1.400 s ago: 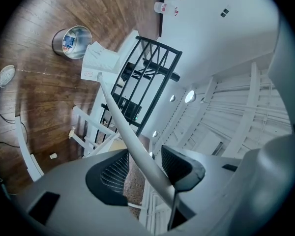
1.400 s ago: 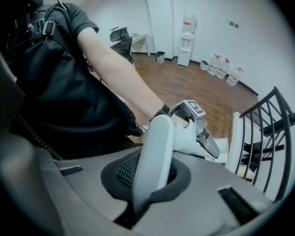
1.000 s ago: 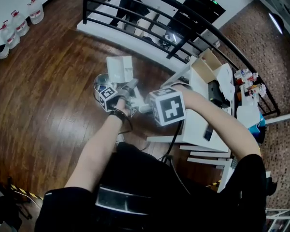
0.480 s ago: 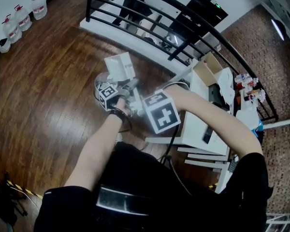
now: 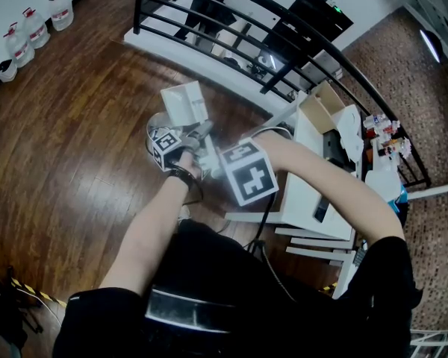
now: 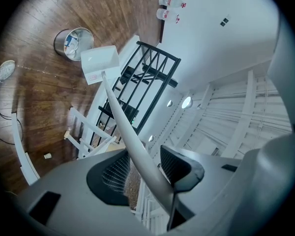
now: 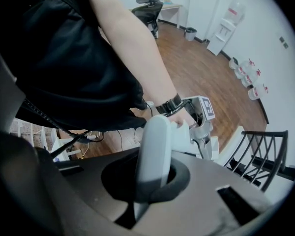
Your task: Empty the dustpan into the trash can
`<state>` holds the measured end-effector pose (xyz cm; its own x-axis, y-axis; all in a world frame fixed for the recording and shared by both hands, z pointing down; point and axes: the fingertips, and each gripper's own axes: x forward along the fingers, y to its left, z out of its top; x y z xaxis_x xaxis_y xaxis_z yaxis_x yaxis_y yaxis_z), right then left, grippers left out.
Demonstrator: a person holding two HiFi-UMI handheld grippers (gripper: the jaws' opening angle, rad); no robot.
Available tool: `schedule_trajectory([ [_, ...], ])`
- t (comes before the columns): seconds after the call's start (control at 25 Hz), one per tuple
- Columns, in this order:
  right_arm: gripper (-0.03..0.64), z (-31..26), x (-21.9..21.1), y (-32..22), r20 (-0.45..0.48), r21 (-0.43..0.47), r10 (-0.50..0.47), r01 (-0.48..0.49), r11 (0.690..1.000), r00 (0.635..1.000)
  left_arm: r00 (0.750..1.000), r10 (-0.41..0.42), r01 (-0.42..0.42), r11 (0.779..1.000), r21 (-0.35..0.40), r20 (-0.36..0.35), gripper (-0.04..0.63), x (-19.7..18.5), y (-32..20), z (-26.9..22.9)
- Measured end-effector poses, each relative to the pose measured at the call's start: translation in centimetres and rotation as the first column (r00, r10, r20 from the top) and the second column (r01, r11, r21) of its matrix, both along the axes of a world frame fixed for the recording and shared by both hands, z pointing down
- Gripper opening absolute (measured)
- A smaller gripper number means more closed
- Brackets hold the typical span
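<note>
Head view: the white box-shaped plastic dustpan (image 5: 184,101) overlaps the rim of the round metal trash can (image 5: 155,127) on the dark wood floor (image 5: 75,125). There is open floor to the left. A black railing (image 5: 209,21) stands behind and a white desk (image 5: 306,200) to the right.

Left gripper view: the left tongs (image 6: 140,168) are clamped on the grey-white dustpan handle (image 6: 123,127). The pink label (image 6: 92,76) on the pan is illegible.

Right gripper view: the right tongs (image 7: 150,178) are closed round the handle's rounded end.

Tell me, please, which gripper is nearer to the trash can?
Left. The left gripper holds the dustpan handle out toward the trash can; the right gripper grips its end, further back toward the person.
</note>
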<state>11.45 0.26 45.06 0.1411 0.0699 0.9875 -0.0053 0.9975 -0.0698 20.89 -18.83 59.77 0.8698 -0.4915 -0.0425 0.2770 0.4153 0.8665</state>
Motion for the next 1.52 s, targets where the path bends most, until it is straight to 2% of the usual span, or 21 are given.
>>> schedule_trajectory([
  [0.2, 0.006, -0.4, -0.2, -1.2, 0.071, 0.039, 0.045, -0.048, 0.998, 0.996, 1.000, -0.012, 0.012, 1.000, 0.019, 0.018, 0.183, -0.5, -1.6, -0.7],
  [0.32, 0.005, 0.1, 0.1, -2.2, 0.169, 0.067, 0.130, -0.143, 0.987, 0.977, 0.999, -0.025, 0.024, 0.999, 0.038, 0.036, 0.184, -1.2, -3.2, -1.4],
  [0.48, 0.005, -0.2, -0.5, -4.1, 0.320, 0.078, 0.214, -0.251, 0.965, 0.923, 0.997, -0.054, 0.051, 0.997, 0.062, 0.054, 0.184, -2.2, -5.6, -2.5],
  [0.76, 0.005, -1.9, -2.2, -7.0, 0.536, 0.039, 0.265, -0.337, 0.941, 0.802, 0.988, -0.111, 0.097, 0.988, 0.118, 0.112, 0.187, -4.5, -9.6, -4.1],
  [0.84, 0.005, -2.7, -2.7, -7.9, 0.608, 0.006, 0.286, -0.365, 0.931, 0.741, 0.984, -0.130, 0.113, 0.984, 0.135, 0.122, 0.187, -5.3, -10.7, -4.7],
  [0.92, 0.005, -3.5, -3.2, -8.9, 0.684, -0.033, 0.309, -0.395, 0.918, 0.661, 0.981, -0.142, 0.122, 0.981, 0.150, 0.135, 0.190, -6.2, -11.6, -5.2],
  [1.04, 0.005, -4.6, -4.1, -10.5, 0.778, -0.091, 0.339, -0.439, 0.894, 0.529, 0.978, -0.139, 0.113, 0.979, 0.167, 0.157, 0.195, -7.6, -12.4, -5.6],
  [1.16, 0.005, -5.2, -4.9, -12.1, 0.848, -0.155, 0.366, -0.482, 0.863, 0.383, 0.969, -0.178, 0.146, 0.973, 0.178, 0.174, 0.195, -9.4, -13.6, -5.7],
  [1.24, 0.005, -5.2, -5.5, -13.0, 0.880, -0.208, 0.385, -0.501, 0.840, 0.279, 0.972, -0.148, 0.113, 0.976, 0.187, 0.183, 0.187, -10.3, -13.3, -5.8],
  [1.36, 0.005, -5.1, -6.5, -13.9, 0.905, -0.280, 0.401, -0.508, 0.814, 0.144, 0.963, -0.166, 0.126, 0.973, 0.192, 0.211, 0.178, -12.3, -13.9, -5.2],
  [1.44, 0.005, -5.2, -7.3, -14.4, 0.911, -0.319, 0.407, -0.504, 0.803, 0.071, 0.955, -0.201, 0.158, 0.968, 0.197, 0.219, 0.172, -13.7, -14.7, -5.1],
  [1.52, 0.005, -5.3, -8.0, -14.8, 0.912, -0.349, 0.409, -0.494, 0.796, 0.015, 0.939, -0.264, 0.220, 0.954, 0.204, 0.220, 0.167, -15.3, -15.9, -5.2],
])
